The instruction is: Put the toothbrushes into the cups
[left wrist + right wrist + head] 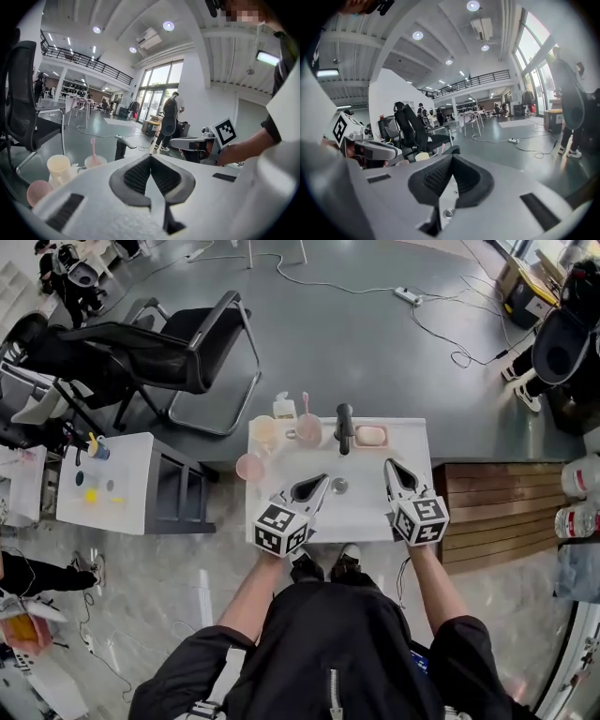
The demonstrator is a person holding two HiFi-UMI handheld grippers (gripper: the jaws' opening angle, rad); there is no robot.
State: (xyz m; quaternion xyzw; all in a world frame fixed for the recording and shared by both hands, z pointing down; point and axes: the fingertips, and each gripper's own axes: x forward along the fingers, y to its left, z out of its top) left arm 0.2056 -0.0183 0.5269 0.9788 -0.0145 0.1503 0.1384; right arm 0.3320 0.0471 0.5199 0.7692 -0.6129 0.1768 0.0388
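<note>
Head view. White square washstand top [366, 514], round metal drain [339, 486] near its middle, black faucet [345, 426] at the far edge. Cream plastic cup [263, 432] at the far-left corner, small white bottle [284, 407] just behind it. Next along the far edge, pale pink cup [307, 430] with a pink toothbrush [305, 404] standing upright in it, just left of the faucet. Pink soap dish [371, 436] right of the faucet. Round pink cup [250, 467] at the left edge, apart from the other two. Left gripper [322, 482] over the near-left part, tip aimed at the drain. Right gripper [392, 468] over the right part, tip aimed at the far edge, short of the soap dish. Contact with the top not clear from here.

Left gripper view. Black ribbed pads pressed together at the tip, nothing between them, nothing touched. Beyond the tip: faucet; to its left the pale pink cup with the toothbrush in it, then the cream plastic cup, then the round pink cup lowest at the left. Right gripper level at the right, well clear of the cups.

Right gripper view. Pads closed tight, tips meeting, empty. Top of the faucet and the cream plastic cup just past the tip; left gripper at the left.
</note>
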